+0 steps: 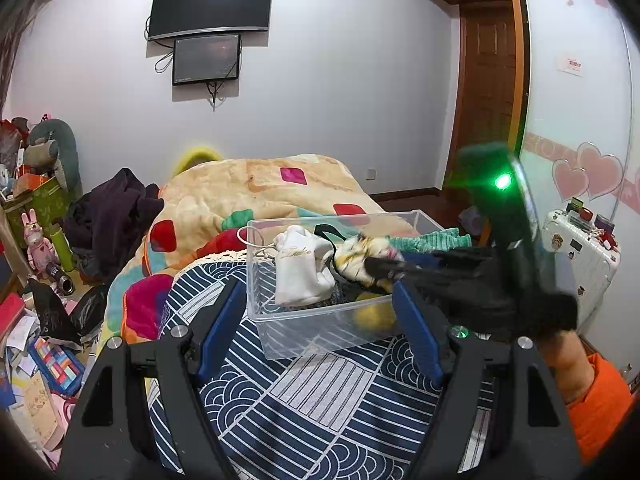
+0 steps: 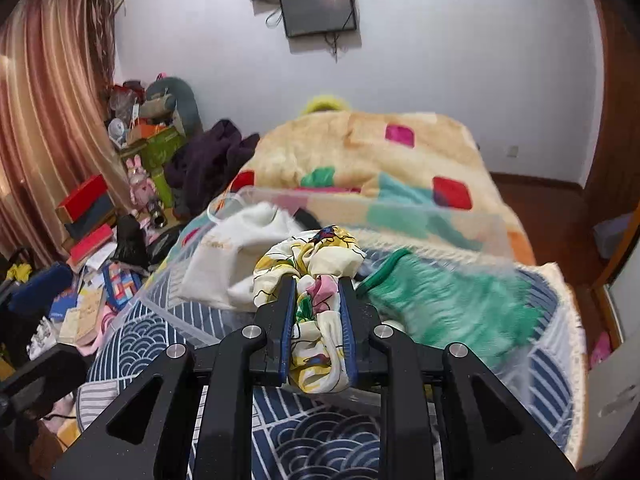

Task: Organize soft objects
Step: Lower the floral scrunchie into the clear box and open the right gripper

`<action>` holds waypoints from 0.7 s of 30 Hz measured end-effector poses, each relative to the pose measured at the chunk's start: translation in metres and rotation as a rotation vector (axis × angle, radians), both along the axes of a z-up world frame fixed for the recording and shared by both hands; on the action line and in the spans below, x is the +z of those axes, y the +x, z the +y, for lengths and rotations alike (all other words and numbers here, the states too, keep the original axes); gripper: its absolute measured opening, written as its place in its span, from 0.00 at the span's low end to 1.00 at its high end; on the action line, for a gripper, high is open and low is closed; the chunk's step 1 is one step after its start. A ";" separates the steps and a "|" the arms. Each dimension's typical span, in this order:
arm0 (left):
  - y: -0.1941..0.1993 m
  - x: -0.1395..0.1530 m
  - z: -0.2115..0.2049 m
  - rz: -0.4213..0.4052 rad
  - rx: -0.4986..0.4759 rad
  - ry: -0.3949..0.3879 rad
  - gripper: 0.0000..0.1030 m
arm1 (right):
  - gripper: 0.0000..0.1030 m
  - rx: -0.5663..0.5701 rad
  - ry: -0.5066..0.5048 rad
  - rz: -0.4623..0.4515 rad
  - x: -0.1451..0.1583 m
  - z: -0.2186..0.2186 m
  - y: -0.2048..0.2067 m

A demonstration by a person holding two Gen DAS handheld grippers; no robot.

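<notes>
A clear plastic bin stands on the blue-and-white patterned cloth on the bed. Inside lie a white drawstring pouch and something yellow. My right gripper is shut on a floral cream scrunchie and holds it over the bin; in the left wrist view it reaches in from the right with the scrunchie. A green knit piece lies over the bin's right side. My left gripper is open and empty, its jaws either side of the bin's near wall.
A colourful fleece blanket covers the bed behind the bin. A dark garment lies at the bed's left edge. Boxes, toys and papers litter the floor at left. A white suitcase stands at right.
</notes>
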State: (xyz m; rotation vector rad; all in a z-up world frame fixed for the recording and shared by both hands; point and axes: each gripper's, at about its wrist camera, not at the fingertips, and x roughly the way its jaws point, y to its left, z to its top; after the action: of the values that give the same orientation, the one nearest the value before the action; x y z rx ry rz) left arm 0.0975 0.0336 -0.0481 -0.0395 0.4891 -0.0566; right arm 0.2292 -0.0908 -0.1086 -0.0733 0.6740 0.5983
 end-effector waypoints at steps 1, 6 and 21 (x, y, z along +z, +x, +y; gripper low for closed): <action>0.000 -0.001 0.001 0.000 0.001 -0.001 0.73 | 0.21 0.007 -0.015 0.004 -0.003 0.003 -0.002; 0.001 0.001 0.004 -0.010 0.009 -0.011 0.73 | 0.47 -0.017 -0.081 -0.042 -0.002 0.002 -0.013; -0.013 0.053 0.003 -0.154 0.008 -0.056 0.73 | 0.63 -0.072 0.074 -0.263 0.082 -0.061 -0.070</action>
State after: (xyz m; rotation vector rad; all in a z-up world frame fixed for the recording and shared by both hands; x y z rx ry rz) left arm 0.0842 0.0365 0.0047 -0.0913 0.3335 -0.0654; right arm 0.1589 -0.1515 -0.0262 -0.0570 0.3970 0.5326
